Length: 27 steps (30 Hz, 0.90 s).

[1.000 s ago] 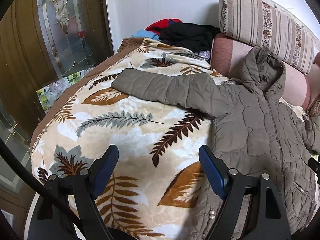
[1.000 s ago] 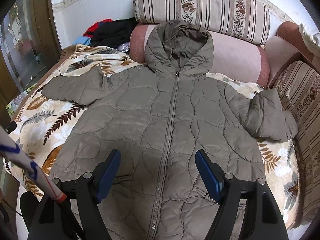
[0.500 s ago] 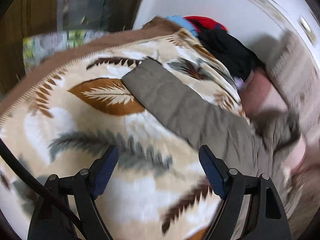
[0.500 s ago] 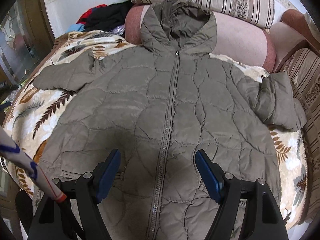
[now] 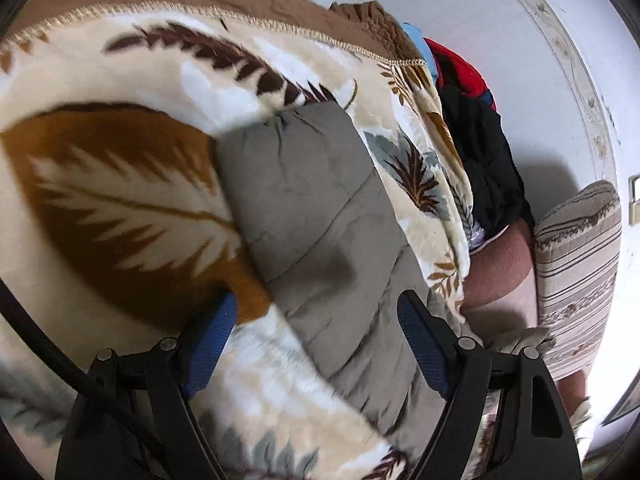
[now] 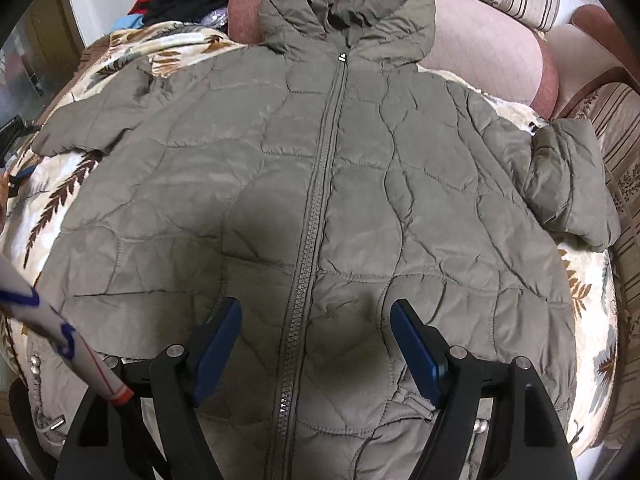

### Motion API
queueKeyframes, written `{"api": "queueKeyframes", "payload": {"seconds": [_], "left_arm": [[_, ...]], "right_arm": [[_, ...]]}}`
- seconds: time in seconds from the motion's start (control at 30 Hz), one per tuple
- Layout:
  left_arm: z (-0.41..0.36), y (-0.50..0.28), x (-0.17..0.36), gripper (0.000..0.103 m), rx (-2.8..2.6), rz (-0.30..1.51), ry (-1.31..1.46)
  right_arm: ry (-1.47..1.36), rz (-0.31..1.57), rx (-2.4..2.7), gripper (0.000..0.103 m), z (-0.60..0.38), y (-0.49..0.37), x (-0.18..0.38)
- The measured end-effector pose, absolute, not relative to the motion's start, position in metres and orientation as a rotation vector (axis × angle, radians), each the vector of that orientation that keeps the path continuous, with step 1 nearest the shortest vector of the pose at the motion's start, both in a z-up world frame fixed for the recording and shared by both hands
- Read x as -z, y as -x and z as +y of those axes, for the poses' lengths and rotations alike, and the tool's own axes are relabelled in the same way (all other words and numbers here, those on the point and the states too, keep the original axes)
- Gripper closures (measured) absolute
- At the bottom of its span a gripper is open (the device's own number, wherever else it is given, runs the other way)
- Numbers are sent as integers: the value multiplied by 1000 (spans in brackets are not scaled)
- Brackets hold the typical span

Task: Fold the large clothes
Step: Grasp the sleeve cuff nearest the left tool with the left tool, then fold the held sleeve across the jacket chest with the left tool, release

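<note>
Blue pads on your left gripper are spread wide with nothing pinched, and the jacket's sleeve runs up between them from the bottom middle of the left wrist view, cuff end toward the upper middle. From this view you can't tell whether the pads touch the fabric. That sleeve lies flat on the leaf-print blanket, with the big brown leaf filling the left of the frame. Past the blanket's brown edge, upper right, there's a pile of black, red and blue clothes against the white wall, and a striped cushion at the right edge.

Your right gripper is open wide too and holds nothing. It hangs over the lower front of the olive quilted jacket, with the zipper running up the middle of the frame between the pads. The jacket is spread face up, zipped, across nearly the whole right wrist view. Its hood rests on the pink bolster at top centre, one sleeve reaches to the left edge, and the other sleeve is bunched at the right. A white tube with blue marks and an orange tip cuts across the lower left corner.
</note>
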<state>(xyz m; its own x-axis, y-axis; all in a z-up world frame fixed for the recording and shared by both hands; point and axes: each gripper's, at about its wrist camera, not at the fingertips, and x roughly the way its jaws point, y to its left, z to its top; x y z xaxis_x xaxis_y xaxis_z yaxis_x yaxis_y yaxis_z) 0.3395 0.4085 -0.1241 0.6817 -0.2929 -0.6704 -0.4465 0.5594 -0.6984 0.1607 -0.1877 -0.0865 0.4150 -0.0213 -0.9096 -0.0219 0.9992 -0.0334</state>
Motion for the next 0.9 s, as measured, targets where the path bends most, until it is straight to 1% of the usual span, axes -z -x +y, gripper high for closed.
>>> {"api": "queueKeyframes", "payload": {"seconds": [0.2,0.23,0.27,0.3,0.33,0.6,0.8,0.9], "left_arm": [[407,-355,126,21,-98,783,1041],[404,-356,125,23,-115,794,1020],[399,-359,120,44,-161,833,947],[396,-362,118,84,-205,878,885],[395,-366,118,91,-241,926,838],[433,-334,89,94,-408,897,887],[392,-328,52,94,-426,892,659],[356,-325,20,95,-375,864,540]], "right_arm": [[51,1153,12,22,-188,-163,93],[52,1153,14,22,-188,-164,94],[53,1154,15,22,-188,-165,94],[56,1154,13,22,-188,-165,94],[60,1151,12,22,-187,-165,93],[80,1102,-6,22,-189,-153,79],[39,1062,-27,22,-200,-138,67],[0,1034,-27,22,-211,-128,59]]}}
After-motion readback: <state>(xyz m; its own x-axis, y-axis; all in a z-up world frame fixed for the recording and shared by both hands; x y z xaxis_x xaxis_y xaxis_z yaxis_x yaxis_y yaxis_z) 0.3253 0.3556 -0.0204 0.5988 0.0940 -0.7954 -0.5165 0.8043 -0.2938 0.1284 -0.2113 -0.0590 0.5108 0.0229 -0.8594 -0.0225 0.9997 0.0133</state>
